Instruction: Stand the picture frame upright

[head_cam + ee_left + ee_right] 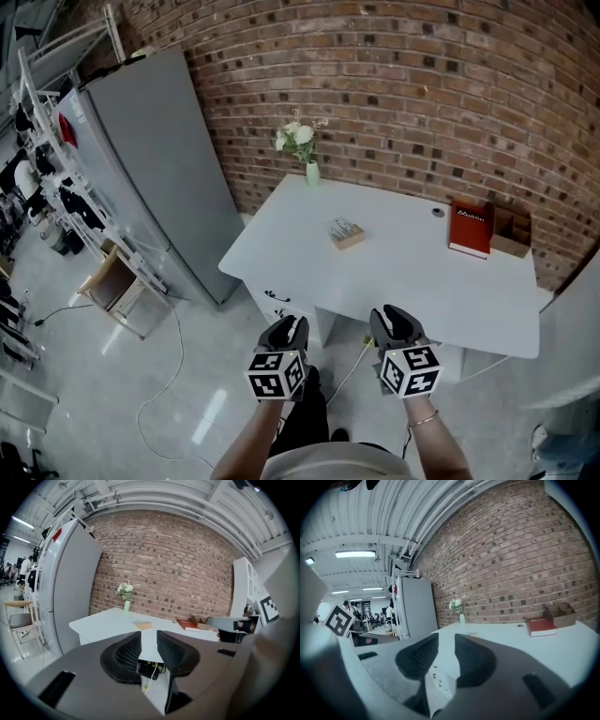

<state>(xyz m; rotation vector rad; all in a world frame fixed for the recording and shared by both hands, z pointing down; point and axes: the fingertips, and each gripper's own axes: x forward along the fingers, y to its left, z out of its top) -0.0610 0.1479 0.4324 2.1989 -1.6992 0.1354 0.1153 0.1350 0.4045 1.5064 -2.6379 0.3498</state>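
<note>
The left claw (289, 330) and right claw (394, 323) hang off the near edge of the white worktop (403, 281), jaws slightly apart and empty. Bare surface runs ahead to the small wooden picture frame (347, 233), lying flat mid-worktop. A red book (470, 228) and brown cardboard box (512, 232) sit at the far right corner, and a green vase of white flowers (305, 150) at the far left corner.

Black left gripper (291, 324) and right gripper (392, 315) with white black-marked cubes (277, 373); thin bracelet (424, 421) at five o'clock; pale shirt (328, 464)

Table (403, 291) front open; picture frame (347, 233), book (470, 228), vase (312, 172) beyond.
</note>
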